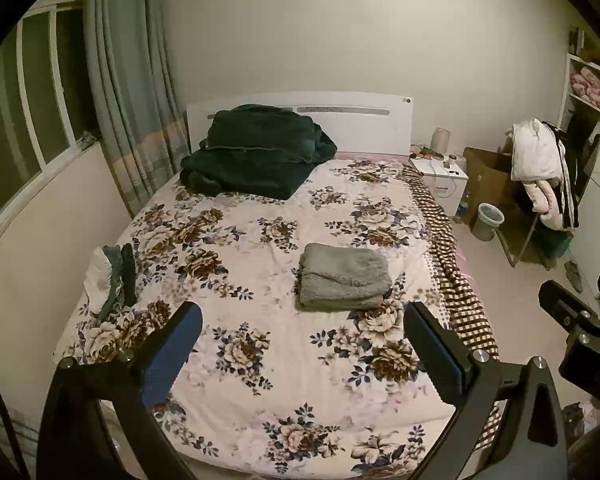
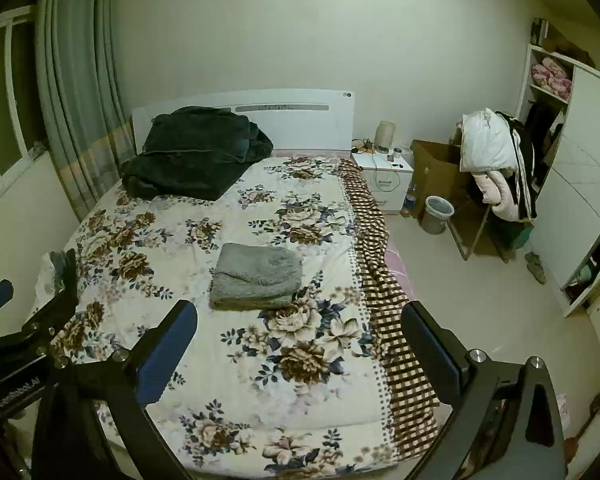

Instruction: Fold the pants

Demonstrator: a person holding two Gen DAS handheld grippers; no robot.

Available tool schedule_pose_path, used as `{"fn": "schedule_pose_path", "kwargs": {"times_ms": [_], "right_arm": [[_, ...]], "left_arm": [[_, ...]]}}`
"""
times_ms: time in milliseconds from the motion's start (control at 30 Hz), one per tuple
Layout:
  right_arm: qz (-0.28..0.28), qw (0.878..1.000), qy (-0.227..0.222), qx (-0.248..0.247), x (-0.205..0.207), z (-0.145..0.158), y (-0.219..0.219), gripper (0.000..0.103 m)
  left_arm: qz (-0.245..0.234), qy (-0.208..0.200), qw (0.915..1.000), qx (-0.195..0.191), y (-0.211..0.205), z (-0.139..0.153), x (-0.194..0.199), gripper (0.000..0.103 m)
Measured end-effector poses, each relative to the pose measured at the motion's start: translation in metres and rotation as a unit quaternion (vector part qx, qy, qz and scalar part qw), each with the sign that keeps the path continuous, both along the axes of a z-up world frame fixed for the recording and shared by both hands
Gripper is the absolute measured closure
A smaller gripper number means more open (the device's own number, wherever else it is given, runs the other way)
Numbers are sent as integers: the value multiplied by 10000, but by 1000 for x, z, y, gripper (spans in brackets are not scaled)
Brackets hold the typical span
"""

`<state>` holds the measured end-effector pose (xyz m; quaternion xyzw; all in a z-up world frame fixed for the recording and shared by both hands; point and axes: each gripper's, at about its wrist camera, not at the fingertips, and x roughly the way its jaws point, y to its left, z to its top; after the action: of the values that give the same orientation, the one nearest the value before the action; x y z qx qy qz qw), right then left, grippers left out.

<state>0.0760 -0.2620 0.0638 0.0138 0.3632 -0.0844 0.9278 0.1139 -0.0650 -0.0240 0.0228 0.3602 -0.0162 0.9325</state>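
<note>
Grey pants (image 1: 344, 276) lie folded in a compact rectangle on the floral bedspread (image 1: 259, 360), right of the bed's middle; they also show in the right wrist view (image 2: 255, 276). My left gripper (image 1: 304, 320) is open and empty, held above the foot of the bed, short of the pants. My right gripper (image 2: 300, 318) is open and empty, beside the left one and just right of the pants' line. The right gripper's body shows at the right edge of the left wrist view (image 1: 580, 328).
A dark green blanket (image 1: 255, 152) is piled at the headboard. Small clothes (image 1: 111, 276) lie at the bed's left edge. A checked sheet (image 1: 452, 260) hangs off the right side. A nightstand (image 1: 444, 180), bin (image 1: 488, 220) and chair with coats (image 1: 540, 172) stand to the right.
</note>
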Motion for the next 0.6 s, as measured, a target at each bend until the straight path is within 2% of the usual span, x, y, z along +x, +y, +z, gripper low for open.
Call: {"fn": "schedule_pose_path", "kwargs": {"times_ms": [600], "right_arm": [[56, 9998, 161, 136, 3, -9, -2, 0]], "left_arm": [[-9, 42, 10000, -37, -1, 4, -6, 0]]}}
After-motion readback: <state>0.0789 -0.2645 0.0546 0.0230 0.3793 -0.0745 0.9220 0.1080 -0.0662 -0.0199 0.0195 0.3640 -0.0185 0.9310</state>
